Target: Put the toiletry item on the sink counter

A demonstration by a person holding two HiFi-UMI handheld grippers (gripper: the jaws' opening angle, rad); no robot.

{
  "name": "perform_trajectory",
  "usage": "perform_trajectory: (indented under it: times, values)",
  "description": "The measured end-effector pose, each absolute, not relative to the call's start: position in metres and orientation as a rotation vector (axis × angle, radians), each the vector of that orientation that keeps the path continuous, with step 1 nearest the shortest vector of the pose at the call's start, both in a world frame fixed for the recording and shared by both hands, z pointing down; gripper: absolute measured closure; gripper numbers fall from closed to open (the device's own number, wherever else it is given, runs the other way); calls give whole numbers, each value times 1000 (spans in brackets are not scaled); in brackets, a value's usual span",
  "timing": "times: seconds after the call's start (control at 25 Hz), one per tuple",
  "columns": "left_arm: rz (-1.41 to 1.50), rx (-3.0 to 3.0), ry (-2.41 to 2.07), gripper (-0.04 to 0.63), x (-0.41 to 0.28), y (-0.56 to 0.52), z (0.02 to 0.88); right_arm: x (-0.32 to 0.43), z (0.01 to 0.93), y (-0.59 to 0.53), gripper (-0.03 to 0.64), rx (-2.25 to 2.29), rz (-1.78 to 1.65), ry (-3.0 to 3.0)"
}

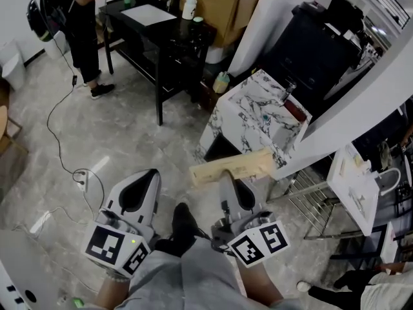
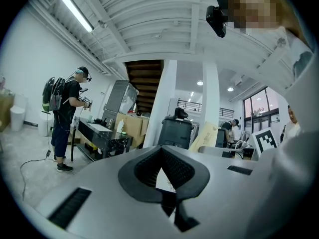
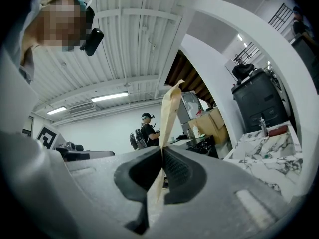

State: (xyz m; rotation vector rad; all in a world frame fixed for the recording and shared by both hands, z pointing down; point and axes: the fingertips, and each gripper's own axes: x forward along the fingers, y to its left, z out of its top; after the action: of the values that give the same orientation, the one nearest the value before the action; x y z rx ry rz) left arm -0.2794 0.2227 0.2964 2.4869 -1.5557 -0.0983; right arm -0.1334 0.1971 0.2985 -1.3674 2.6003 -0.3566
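Observation:
A flat beige packet, the toiletry item [image 1: 233,166], is pinched at its lower edge in my right gripper [image 1: 226,178], which is shut on it. In the right gripper view the packet [image 3: 170,112] stands edge-on, rising out of the closed jaws of the right gripper [image 3: 162,152]. The marble-patterned sink counter [image 1: 253,113] with its faucet [image 1: 288,90] stands just beyond the packet, and shows low at the right as the counter [image 3: 269,151]. My left gripper [image 1: 150,174] is held beside the right one, shut and empty; its own view shows the left gripper [image 2: 160,152] closed on nothing.
A black table [image 1: 161,32] with a white bottle [image 1: 189,6] and a cardboard box [image 1: 222,5] stands beyond. A person [image 1: 80,18] stands at the far left, with a cable [image 1: 61,141] across the floor. A wire rack [image 1: 310,202] is right of the counter.

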Motion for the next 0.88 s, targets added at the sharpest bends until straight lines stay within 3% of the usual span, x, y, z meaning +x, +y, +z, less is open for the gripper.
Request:
perform_trajectory:
  times: [0.88]
  values:
    - [-47,2480,-1524,591,-258,70,304,-111,311,39,615,-1388,-426,2574]
